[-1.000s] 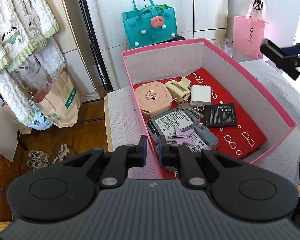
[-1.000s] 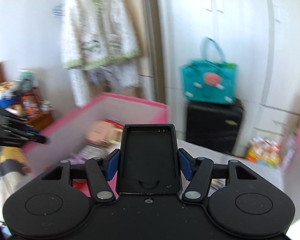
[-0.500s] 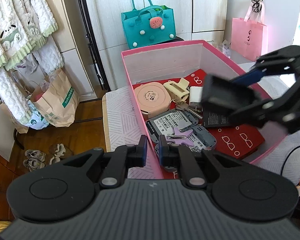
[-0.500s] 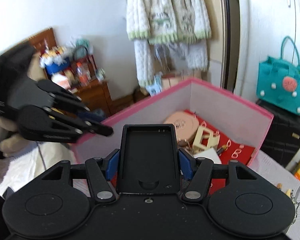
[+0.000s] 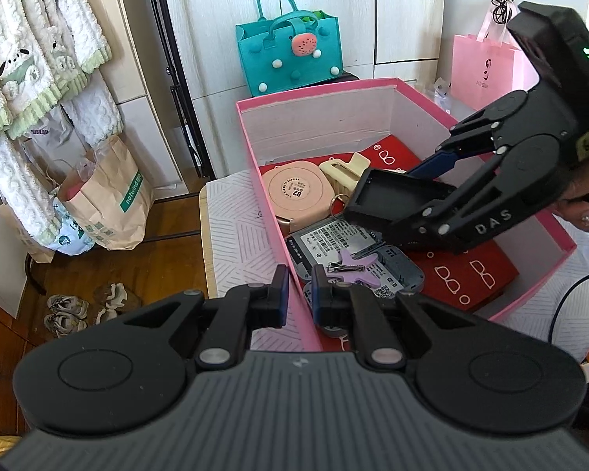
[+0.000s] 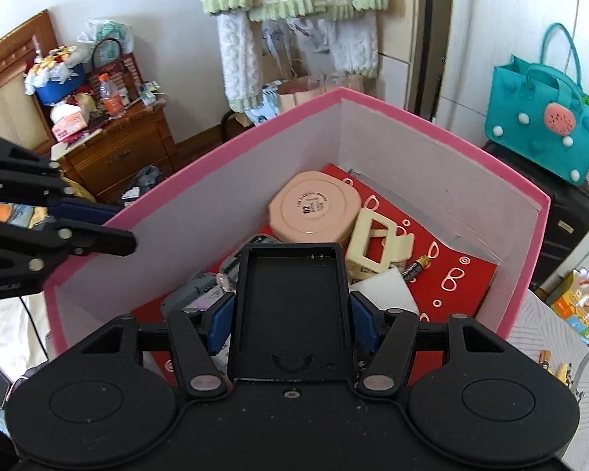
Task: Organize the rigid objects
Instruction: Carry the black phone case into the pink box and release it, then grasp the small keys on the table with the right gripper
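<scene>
Most items already lie in the box (image 5: 373, 90); the right gripper (image 6: 292, 314) fingers pinch a black tray (image 6: 292, 306) above it, left gripper (image 5: 296, 294) fingers pressed together, empty.

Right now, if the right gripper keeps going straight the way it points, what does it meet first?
Probably the grey devices piled on the pink box floor: the right gripper carries the black tray over them; depth unclear.

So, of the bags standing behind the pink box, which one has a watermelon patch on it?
The teal felt bag with the looped handles; its front carries the watermelon slice and white pompoms. The pink paper bag shows only a small dark logo.
</scene>
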The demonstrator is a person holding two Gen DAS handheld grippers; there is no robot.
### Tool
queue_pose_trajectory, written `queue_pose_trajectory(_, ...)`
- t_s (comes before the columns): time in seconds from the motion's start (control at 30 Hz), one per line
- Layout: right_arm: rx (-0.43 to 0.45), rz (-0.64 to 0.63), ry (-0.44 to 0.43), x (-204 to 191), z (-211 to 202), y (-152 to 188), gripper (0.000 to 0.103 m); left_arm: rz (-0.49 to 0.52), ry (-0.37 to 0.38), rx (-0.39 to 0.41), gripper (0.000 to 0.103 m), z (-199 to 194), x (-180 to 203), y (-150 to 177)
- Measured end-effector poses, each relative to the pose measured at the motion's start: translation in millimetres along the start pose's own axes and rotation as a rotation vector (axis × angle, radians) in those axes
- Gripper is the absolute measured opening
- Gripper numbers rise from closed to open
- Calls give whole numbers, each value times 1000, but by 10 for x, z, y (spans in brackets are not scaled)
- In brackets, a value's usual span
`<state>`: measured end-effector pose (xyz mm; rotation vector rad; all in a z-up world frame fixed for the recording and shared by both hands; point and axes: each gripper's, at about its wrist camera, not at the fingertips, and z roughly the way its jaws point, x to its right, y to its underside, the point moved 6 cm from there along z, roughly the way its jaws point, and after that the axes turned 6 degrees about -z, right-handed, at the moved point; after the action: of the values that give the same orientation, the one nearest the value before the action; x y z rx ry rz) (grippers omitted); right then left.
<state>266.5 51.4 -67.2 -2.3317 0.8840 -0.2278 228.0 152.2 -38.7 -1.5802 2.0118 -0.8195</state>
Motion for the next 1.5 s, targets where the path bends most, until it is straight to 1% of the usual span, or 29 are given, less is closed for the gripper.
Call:
queue_pose_trajectory(0.13, 66, 36, -17, 82, -108, -14, 69, -11, 4, -1, 9, -3, -9, -3)
queue_pose_trajectory(0.3, 193, 71, 0, 185, -520, 43, 69, -7, 2, -2, 9, 1, -11, -7)
queue_pose_trajectory(0.5, 319, 82, 105, 341, -1126, 222, 75, -4, 1, -1, 9, 0, -16, -6)
queue_pose_trajectory(0.63, 382, 113, 175, 495, -1377, 445, 79, -11, -1, 0, 9, 0, -13, -5)
queue_pose_trajectory(0.73, 382, 155, 227, 650, -1423, 646, 79, -15, -4, 0, 9, -1, -8, -3)
queue_pose_trajectory(0.93, 328, 300, 244, 973, -1273, 1135, 78, -20, -7, 0, 9, 2, 0, -7)
queue_pose_trajectory(0.97, 319, 314, 237, 1003, -1221, 1218, 78, -20, -8, -1, 9, 3, 1, -7)
queue_pose_trajectory(1.03, 305, 322, 241, 1041, -1135, 1373, 72, -19, -9, 0, 9, 2, 0, -6)
queue_pose_trajectory(1.1, 286, 309, 263, 1046, -1044, 1474, 71, -17, -12, 0, 9, 0, -3, -5)
queue_pose_trajectory(1.13, 270, 297, 261, 1034, -990, 1502, 71, -18, -13, 0, 9, 0, -4, -5)
queue_pose_trajectory(1.2, 249, 267, 242, 991, -883, 1528, 68, -19, -12, -1, 10, 0, -4, -3)
queue_pose_trajectory(1.27, 239, 232, 223, 944, -793, 1524, 67, -20, -12, -4, 11, -3, -5, 4)
queue_pose_trajectory(1.4, 209, 146, 242, 867, -613, 1494, 56, -15, -18, -5, 11, -6, 0, 17)
queue_pose_trajectory(1.5, 187, 90, 262, 859, -466, 1439, 45, -20, -16, -7, 11, -6, 7, 10)
